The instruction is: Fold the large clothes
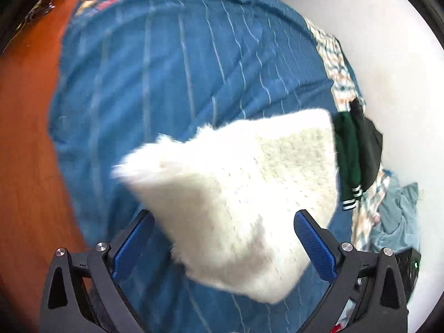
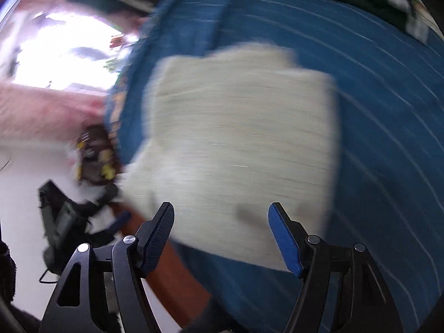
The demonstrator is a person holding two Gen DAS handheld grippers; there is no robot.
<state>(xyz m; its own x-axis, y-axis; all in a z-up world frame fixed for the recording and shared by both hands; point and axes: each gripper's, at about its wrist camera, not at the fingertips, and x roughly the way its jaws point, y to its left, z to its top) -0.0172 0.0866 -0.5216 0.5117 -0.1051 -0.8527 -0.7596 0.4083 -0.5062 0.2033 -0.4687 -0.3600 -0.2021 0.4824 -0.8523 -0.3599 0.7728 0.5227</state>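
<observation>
A folded white fuzzy garment [image 1: 236, 194] is seen lying on a blue striped bedspread [image 1: 166, 69], toward the side where a dark green garment [image 1: 348, 149] and a light blue garment [image 1: 399, 216] are heaped against a plaid cloth [image 1: 337, 63]. The left gripper [image 1: 224, 242] is held above the near edge of the white garment, angled downward along the bed, with its blue-padded fingers [image 1: 133, 247] spread wide and nothing caught between them. In the right wrist view, which is heavily blurred, the same white garment [image 2: 238, 144] is shown on the bedspread [image 2: 374, 111]. The right gripper [image 2: 222, 238] is likewise pointed down at the garment's near edge, its jaws parted and empty. An orange-brown floor [image 1: 25, 138] is visible beside the bed.
</observation>
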